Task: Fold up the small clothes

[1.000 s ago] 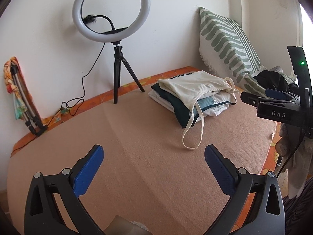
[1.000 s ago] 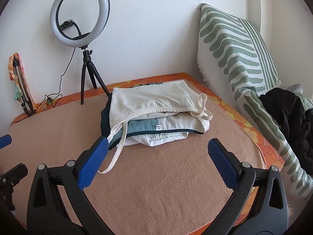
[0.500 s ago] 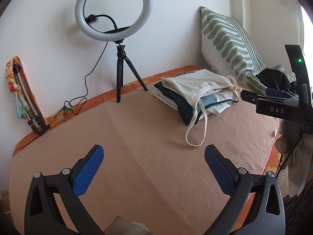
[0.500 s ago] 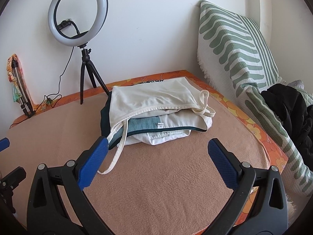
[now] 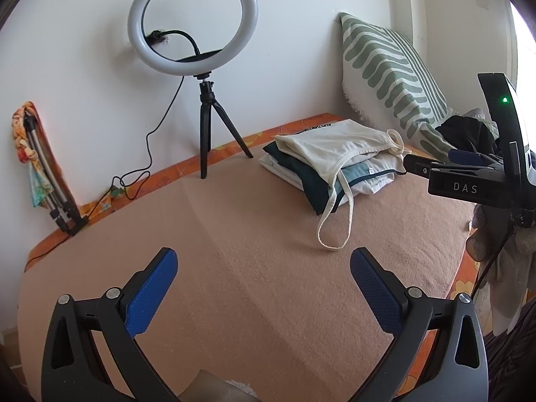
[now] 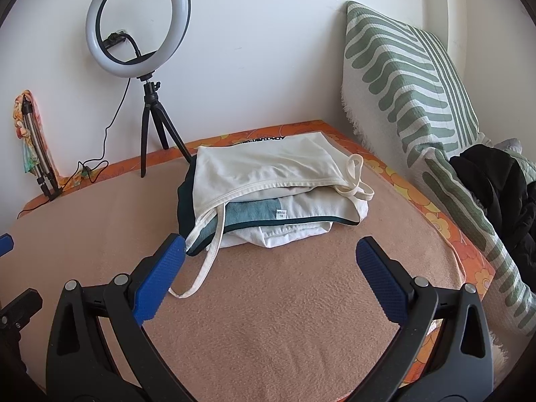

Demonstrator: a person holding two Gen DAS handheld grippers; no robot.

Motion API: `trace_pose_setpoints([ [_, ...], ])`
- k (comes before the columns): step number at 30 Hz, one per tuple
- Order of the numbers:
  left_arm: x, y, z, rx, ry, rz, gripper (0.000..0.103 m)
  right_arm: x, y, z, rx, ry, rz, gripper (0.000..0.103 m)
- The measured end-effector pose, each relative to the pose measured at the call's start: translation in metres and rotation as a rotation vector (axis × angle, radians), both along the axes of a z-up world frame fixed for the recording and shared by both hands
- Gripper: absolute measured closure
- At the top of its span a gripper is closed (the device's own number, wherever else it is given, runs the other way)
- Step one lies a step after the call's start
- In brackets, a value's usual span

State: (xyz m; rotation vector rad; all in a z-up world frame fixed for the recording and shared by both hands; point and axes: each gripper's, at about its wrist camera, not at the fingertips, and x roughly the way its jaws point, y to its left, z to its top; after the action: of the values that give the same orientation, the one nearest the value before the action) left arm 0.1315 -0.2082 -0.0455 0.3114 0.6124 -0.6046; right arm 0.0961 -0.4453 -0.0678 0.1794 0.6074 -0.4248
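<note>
Both my grippers are spread wide with nothing in them: the left gripper (image 5: 264,269) hangs over bare blanket (image 5: 254,301), and the right gripper (image 6: 269,261) sits a bit ahead of it, just short of the stack. Straight out past the right one's blue pads is the pile of folded clothes (image 6: 268,197), a cream tank top (image 6: 264,167) on top, something teal and white under it, a dark green piece at the bottom. So most of the folding looks done to me. What's left, I'd guess, is the loose strap (image 6: 207,261) trailing off the pile onto the blanket toward my left pad, plus maybe the dark heap (image 6: 495,201) off to the right by the striped cushion (image 6: 412,83), though I can't tell if that's part of the job. Further out there's the ring light (image 6: 137,26) on its tripod against the wall. Compared with a second ago, hardly anything's changed: both views have drifted slightly, the pile hasn't been touched, and the grippers are just as open.
</note>
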Motion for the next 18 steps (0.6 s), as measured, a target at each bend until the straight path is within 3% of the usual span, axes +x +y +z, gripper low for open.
trace_pose_setpoints([
  [18, -0.0022, 0.0052, 0.0027, -0.004, -0.015, 0.027, 0.001, -0.0006, 0.0024, 0.0, -0.002, -0.001, -0.002, 0.0],
])
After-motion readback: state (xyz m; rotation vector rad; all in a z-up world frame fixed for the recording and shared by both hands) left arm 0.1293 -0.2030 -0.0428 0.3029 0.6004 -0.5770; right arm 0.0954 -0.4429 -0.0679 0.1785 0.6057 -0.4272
